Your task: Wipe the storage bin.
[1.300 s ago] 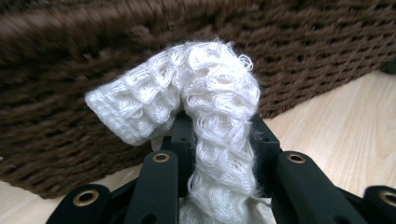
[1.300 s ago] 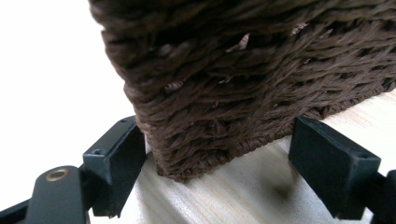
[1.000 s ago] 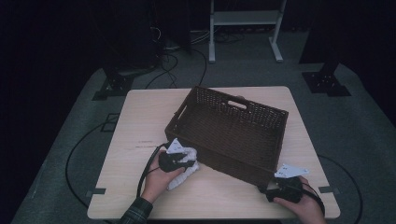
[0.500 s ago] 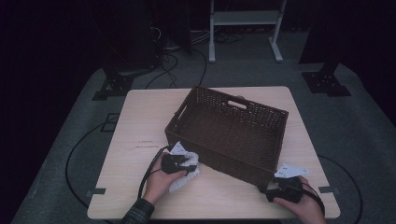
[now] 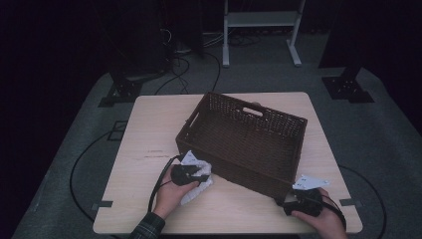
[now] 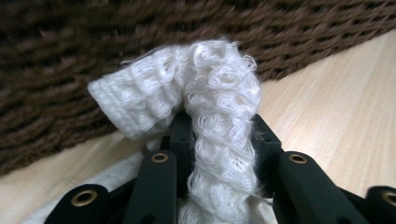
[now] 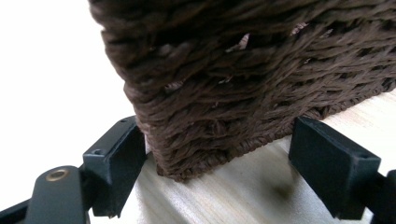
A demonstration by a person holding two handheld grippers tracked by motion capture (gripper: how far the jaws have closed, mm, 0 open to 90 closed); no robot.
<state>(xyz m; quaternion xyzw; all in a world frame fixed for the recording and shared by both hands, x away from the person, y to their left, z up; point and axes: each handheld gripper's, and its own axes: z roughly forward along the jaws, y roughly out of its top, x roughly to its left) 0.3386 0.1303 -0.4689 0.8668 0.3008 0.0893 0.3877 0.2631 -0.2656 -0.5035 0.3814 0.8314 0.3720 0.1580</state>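
Pinched between the matt black plastic jaws of the left tool (image 6: 219, 163), whose arms carry small brass-coloured rivets, the cloth (image 6: 205, 107) is white, soft and fuzzy, with a looped, waffle-like knit that frays at its edges. Just beyond that tool and between the jaws of the right tool (image 7: 219, 163), the basket (image 7: 243, 70) is dark brown woven fibre, coarse and rough, with a dull finish. Under both tools the bench (image 6: 336, 102) is pale wood with fine straight grain, smooth with a faint sheen.

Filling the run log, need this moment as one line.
left gripper: shut on white cloth | right gripper: open, straddling wicker basket corner | table: cloth beside basket
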